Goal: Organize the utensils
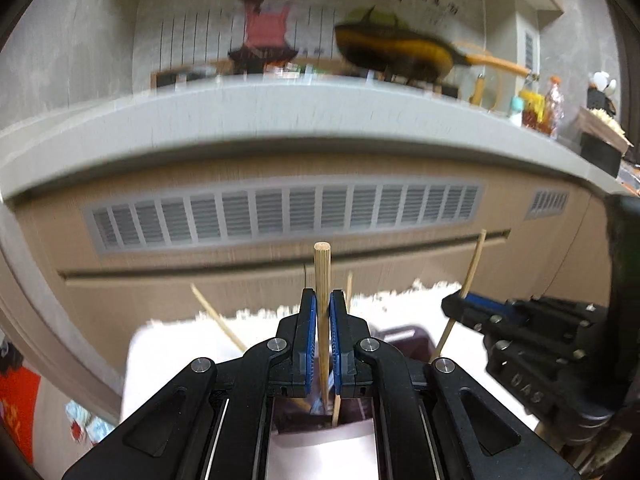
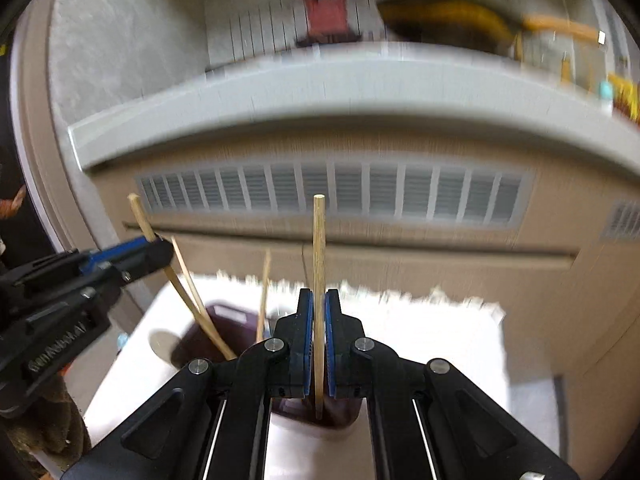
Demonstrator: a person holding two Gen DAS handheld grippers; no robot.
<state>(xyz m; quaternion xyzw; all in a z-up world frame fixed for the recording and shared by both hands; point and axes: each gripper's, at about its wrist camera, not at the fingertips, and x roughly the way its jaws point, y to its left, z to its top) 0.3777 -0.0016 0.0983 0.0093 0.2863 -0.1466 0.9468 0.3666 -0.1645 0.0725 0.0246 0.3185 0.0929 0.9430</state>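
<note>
Two upright wooden chopsticks [image 1: 322, 280] [image 2: 319, 264] over dark holder [image 2: 208, 332].

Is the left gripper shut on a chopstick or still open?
Shut on it. The left gripper has its blue pads pressed against both sides of an upright chopstick, whose lower end reaches into the dark holder.

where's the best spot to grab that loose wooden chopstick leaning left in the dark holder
Take the thin loose wooden chopstick on its bare upper shaft, above the dark maroon holder, coming from the side with the pads across its width. It leans left out of the holder, so tilt to match. The left hand-held gripper and right hand-held gripper each already clamp another stick.
</note>
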